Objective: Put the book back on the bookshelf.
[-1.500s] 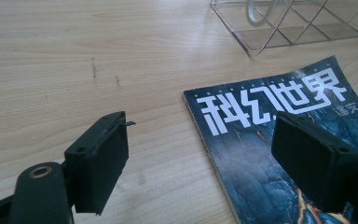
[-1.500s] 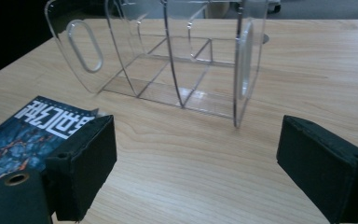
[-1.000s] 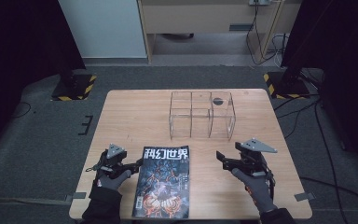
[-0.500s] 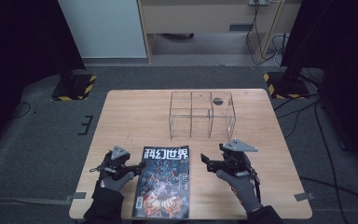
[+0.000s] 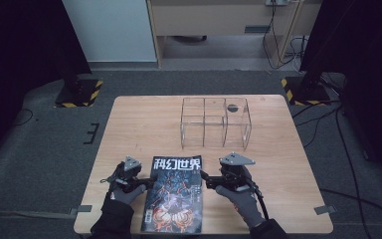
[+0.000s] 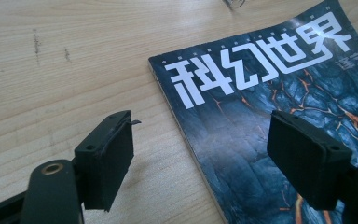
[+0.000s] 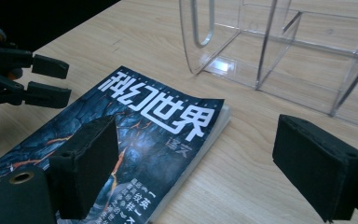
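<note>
A wooden table (image 5: 144,124) holds a clear acrylic organizer (image 5: 215,122) toward its far side and a dark magazine (image 5: 175,194) lying flat at the near edge. The left gripper (image 5: 146,180) and right gripper (image 5: 205,179) flank the magazine's two long edges, jaws wide apart and empty. This looks like the approach to a pickup; next, each gripper likely needs to close on an edge.

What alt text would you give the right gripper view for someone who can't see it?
The right gripper is open, its two black jaws straddling the right edge of a dark magazine lying flat on the wooden table. A clear acrylic organizer stands beyond; the left gripper is open at the magazine's far edge.
</note>
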